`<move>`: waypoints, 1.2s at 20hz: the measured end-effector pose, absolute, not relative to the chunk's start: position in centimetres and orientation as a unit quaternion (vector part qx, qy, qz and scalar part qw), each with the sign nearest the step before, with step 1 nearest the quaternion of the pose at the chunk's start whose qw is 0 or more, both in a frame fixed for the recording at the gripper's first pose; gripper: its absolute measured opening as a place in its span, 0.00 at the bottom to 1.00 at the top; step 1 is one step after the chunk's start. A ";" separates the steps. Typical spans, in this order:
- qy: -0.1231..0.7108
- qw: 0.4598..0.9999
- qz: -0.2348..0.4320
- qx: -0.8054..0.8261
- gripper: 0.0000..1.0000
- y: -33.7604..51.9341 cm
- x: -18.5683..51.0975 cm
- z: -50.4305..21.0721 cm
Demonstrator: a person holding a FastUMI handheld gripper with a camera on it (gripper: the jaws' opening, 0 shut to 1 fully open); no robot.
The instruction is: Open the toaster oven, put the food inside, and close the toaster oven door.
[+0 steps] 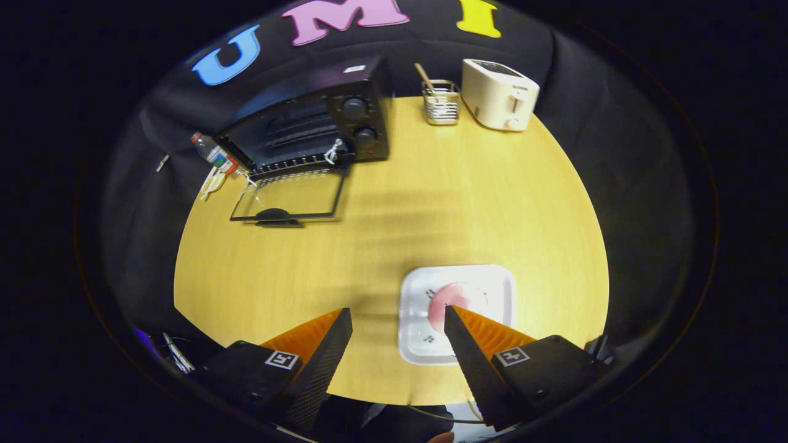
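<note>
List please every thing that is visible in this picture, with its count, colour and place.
toaster oven: 1, black, far end of the table, beyond the left finger
oven door: 1, black frame with glass, folded down open onto the table in front of the oven
toaster: 1, cream white, far end, to the right of the rack
wire rack: 1, silver, between oven and toaster, a wooden stick standing in it
bottle: 1, clear with red label, lying left of the oven
plate: 1, white, square, near end, just ahead of the right finger
food: 1, pink, round, on the plate
table: 1, yellow wood
fingers: 2, black with orange backs, open, above the table, holding nothing
</note>
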State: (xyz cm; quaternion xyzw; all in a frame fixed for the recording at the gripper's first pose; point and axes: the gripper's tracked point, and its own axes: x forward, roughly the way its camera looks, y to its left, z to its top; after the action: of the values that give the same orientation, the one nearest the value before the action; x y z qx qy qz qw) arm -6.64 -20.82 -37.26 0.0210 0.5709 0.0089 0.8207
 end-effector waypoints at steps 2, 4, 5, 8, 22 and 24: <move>0.595 0.803 0.003 0.014 0.99 -24.5 -7.5 -38.0; 0.613 0.790 -0.007 0.000 0.97 -28.2 -8.0 -39.3; 0.618 0.786 -0.012 -0.001 0.97 -29.4 -8.0 -39.9; 0.634 0.773 -0.019 0.007 0.97 -31.8 -7.9 -42.0; 0.680 0.730 0.017 0.065 0.05 -33.1 -8.4 -46.5; 0.677 0.729 0.033 0.095 0.05 -33.1 -8.2 -46.4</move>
State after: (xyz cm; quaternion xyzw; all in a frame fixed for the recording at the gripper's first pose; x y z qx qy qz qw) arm -8.25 -33.10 -46.35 0.0952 0.6767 0.0325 0.7293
